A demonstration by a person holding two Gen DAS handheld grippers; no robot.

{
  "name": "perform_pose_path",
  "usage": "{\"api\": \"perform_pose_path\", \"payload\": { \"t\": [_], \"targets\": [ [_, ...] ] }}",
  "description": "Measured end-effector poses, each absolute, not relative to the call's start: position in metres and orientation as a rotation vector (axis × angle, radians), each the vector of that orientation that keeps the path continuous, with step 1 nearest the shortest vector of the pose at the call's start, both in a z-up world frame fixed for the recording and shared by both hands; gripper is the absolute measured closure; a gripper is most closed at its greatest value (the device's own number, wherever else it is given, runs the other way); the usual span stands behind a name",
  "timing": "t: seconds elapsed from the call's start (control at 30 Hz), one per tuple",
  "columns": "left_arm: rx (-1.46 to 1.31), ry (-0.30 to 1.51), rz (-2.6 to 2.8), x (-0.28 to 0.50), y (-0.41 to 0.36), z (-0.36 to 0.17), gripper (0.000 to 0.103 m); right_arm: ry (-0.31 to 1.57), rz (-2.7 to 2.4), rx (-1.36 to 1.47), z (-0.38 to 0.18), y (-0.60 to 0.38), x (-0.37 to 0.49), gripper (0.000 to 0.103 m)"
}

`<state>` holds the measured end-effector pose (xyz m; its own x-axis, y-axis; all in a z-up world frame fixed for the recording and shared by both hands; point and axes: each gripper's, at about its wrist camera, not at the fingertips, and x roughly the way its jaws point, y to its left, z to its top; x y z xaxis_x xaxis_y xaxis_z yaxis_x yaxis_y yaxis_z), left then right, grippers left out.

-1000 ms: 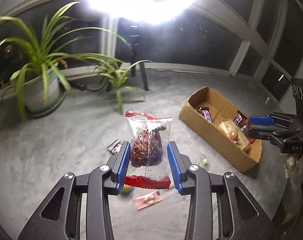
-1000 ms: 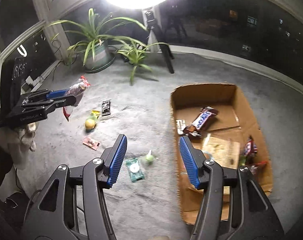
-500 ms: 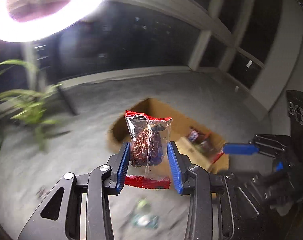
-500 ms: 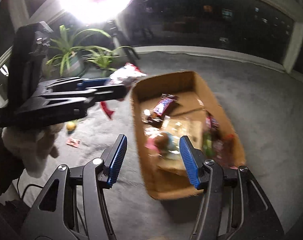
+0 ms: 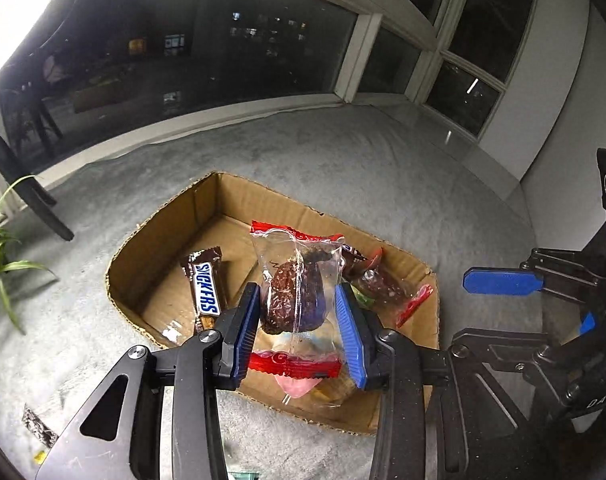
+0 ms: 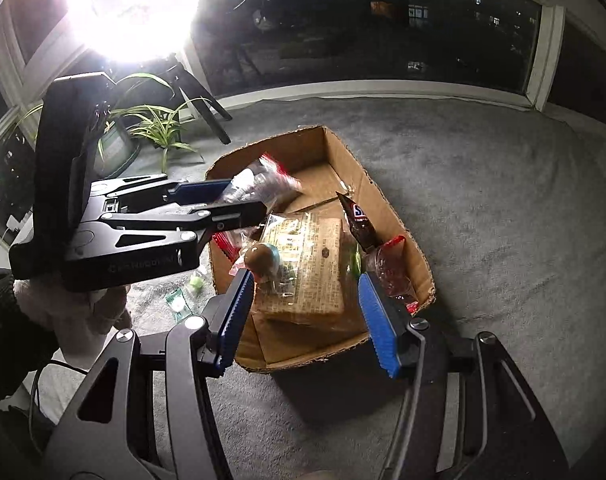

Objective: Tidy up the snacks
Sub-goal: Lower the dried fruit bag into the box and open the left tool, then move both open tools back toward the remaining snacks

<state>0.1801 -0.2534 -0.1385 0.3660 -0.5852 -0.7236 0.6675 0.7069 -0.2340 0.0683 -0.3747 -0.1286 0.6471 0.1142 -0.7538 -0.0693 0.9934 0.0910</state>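
Left claw (image 5: 297, 292): jaws opening, with a clear packet (image 5: 295, 280) of something dark brown and red-sealed ends upright between the blue pads; grip loosening, wrap barely brushing the pads. Hanging over the middle of the box (image 5: 151, 264), centre of the left view. From the right view, seen side-on at left centre, tips reaching over the box's far left corner.

Right claw (image 6: 303, 284): released, pads wide apart, nothing between them. Poised over the near end of the box, lower centre of its own view; at the right edge of the left view.

Inside the box: a Snickers (image 5: 206, 288) at left in the left view, leaning on the wall; another red-ended packet (image 5: 383, 284) at right; a flat brown pack (image 6: 307, 260) in the middle, with a round brown sweet (image 6: 263, 258) at its left edge.

Beyond: grey carpet (image 5: 343, 168) under the box. Two green sweets (image 6: 179, 302) on the carpet just left of the box in the right view. Plants (image 6: 159, 128) in the upper left, a glaring lamp (image 6: 131, 0) above them. Dark windows (image 5: 183, 48) across the top.
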Motion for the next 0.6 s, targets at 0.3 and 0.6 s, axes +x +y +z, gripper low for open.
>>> {"api": "perform_pose_path", "payload": {
  "t": [0.3, 0.6],
  "targets": [
    [0.099, 0.857, -0.74, 0.182, -0.244, -0.13, 0.029, 0.874, 0.115, 0.041, -0.131, -0.367, 0.069, 0.046],
    [0.109, 0.825, -0.716, 0.178, -0.234, -0.118, 0.029, 0.852, 0.122, 0.03, -0.125, -0.357, 0.069, 0.029]
  ]
}}
